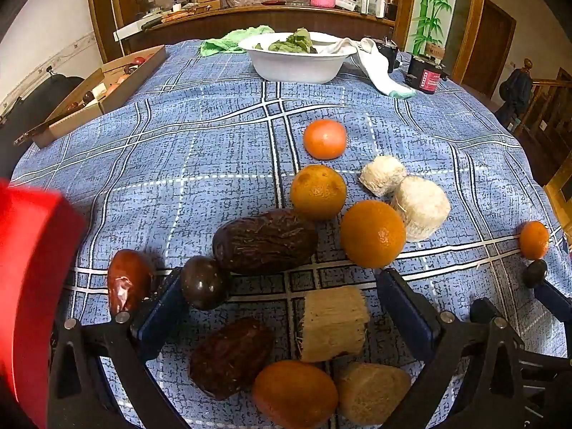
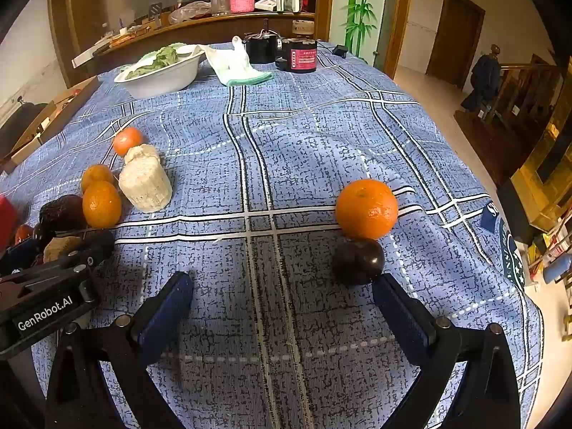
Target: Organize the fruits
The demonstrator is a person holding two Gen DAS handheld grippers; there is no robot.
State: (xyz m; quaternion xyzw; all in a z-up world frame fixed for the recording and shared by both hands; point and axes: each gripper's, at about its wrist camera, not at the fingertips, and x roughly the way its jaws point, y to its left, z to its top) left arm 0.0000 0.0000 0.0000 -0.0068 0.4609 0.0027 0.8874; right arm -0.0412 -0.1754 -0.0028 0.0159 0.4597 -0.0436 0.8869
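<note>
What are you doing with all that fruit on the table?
Someone is sorting fruit on a blue tablecloth with two hand-held grippers. The left gripper is open over a pile of oranges and dates. The right gripper is open too, close to a dark plum touching a lone orange. Neither one is holding anything.

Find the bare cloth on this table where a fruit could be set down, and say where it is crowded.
Free: the cloth between the white bowl and the lone orange, and ahead of the right gripper. Crowded: the fruit cluster around the left gripper.
</note>
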